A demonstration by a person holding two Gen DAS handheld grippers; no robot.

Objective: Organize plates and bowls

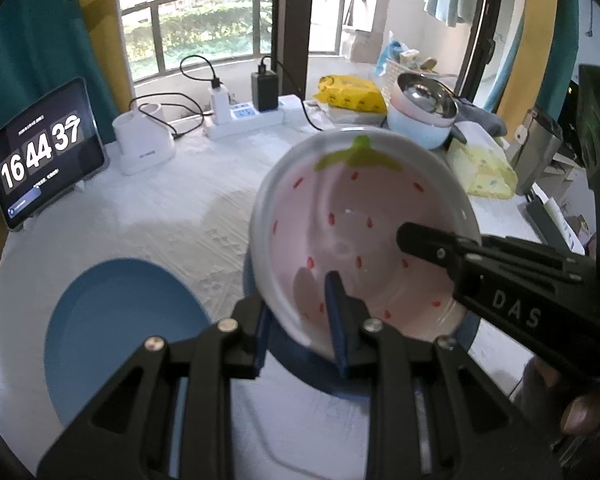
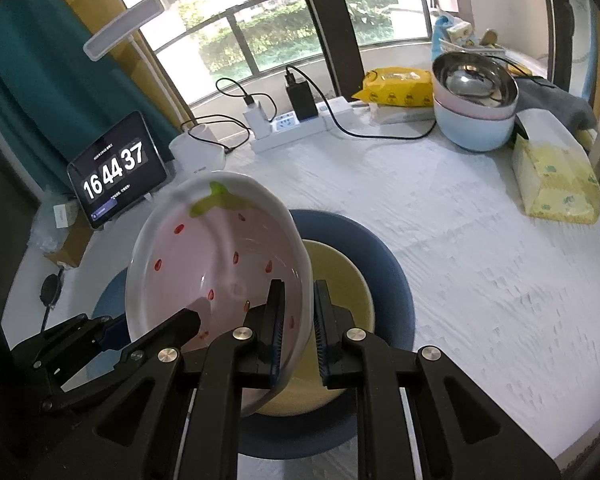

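A pink strawberry-pattern plate (image 1: 340,232) (image 2: 220,264) hangs tilted above the table, gripped from both sides. My left gripper (image 1: 300,320) (image 2: 152,330) is shut on its near-left rim. My right gripper (image 2: 300,320) is shut on its right rim, and one of its fingers (image 1: 420,242) lies inside the plate in the left wrist view. Right under the plate a yellow plate (image 2: 340,280) rests on a dark blue plate (image 2: 388,272) (image 1: 254,280). A lighter blue plate (image 1: 120,340) lies flat to the left.
Stacked bowls (image 2: 476,120) (image 1: 420,120) stand at the back right beside a yellow tissue pack (image 2: 556,184). A tablet showing a clock (image 2: 116,176) (image 1: 40,156), a white holder (image 1: 144,140) and a power strip (image 2: 292,128) line the back edge. White cloth (image 2: 480,260) covers the table.
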